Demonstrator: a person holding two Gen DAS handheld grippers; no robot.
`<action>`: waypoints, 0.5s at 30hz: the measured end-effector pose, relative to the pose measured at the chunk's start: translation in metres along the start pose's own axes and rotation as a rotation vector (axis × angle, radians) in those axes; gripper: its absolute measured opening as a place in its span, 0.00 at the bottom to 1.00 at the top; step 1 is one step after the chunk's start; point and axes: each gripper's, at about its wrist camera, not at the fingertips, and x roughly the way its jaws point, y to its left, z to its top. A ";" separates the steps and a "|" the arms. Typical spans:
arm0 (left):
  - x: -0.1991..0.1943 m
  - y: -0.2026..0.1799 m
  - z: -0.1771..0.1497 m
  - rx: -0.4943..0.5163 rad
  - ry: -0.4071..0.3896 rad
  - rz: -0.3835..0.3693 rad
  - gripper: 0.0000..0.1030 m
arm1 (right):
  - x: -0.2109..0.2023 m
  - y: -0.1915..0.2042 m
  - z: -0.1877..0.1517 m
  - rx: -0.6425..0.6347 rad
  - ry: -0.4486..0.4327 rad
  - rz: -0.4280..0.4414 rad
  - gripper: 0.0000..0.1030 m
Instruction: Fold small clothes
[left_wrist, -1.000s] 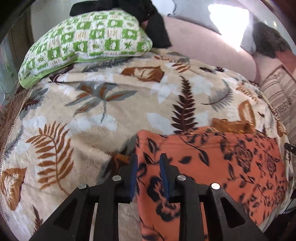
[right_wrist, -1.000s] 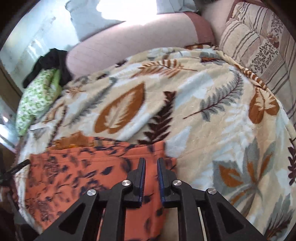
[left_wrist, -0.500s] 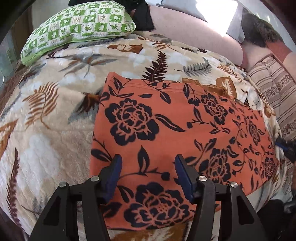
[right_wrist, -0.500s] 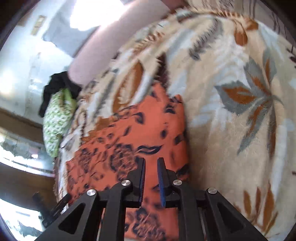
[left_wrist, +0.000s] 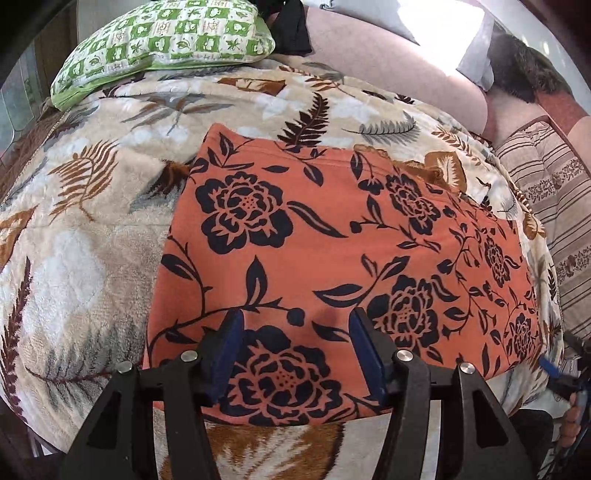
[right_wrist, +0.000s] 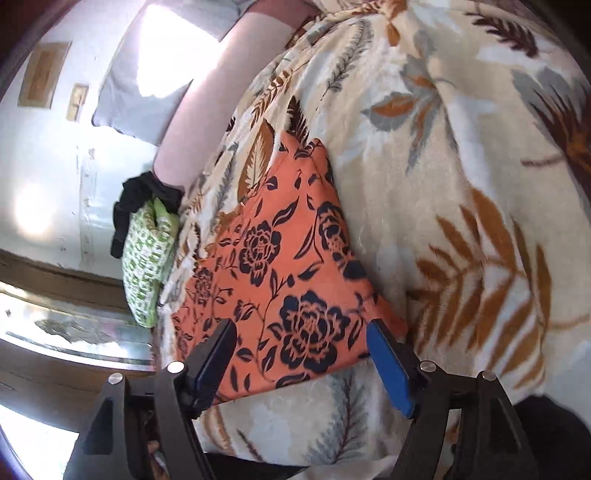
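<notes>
A home, most likely a bedroom or lived-in sitting room. Soft furnishings everywhere — a plush leaf-print blanket (left_wrist: 92, 258) spread over a bed, a green-and-white checked pillow (left_wrist: 166, 40) at its far corner, dark clothing (left_wrist: 291, 26) heaped behind that. Beyond the blanket, a pinkish padded backrest (left_wrist: 388, 70) with a grey cushion (right_wrist: 147, 85), plus a striped cushion (left_wrist: 550, 199) to one side. On the pale wall — small framed pictures (right_wrist: 42, 75). Orange floral garment (left_wrist: 332, 258) laid flat on the blanket, ordinary household laundry.

Orange cloth (left_wrist: 332, 240) with dark navy flowers, cream blanket (left_wrist: 92, 229) with brown and grey leaves, green-and-white checked pillow (left_wrist: 166, 40) far left.
</notes>
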 end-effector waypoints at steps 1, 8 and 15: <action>0.001 -0.002 0.000 0.003 0.000 -0.003 0.58 | 0.005 -0.007 -0.008 0.044 0.019 0.030 0.74; 0.012 -0.005 -0.002 -0.012 -0.006 0.027 0.58 | 0.038 -0.038 -0.018 0.204 0.043 0.138 0.74; 0.027 -0.008 -0.002 0.022 -0.014 0.077 0.61 | 0.041 -0.040 0.001 0.261 -0.113 0.117 0.68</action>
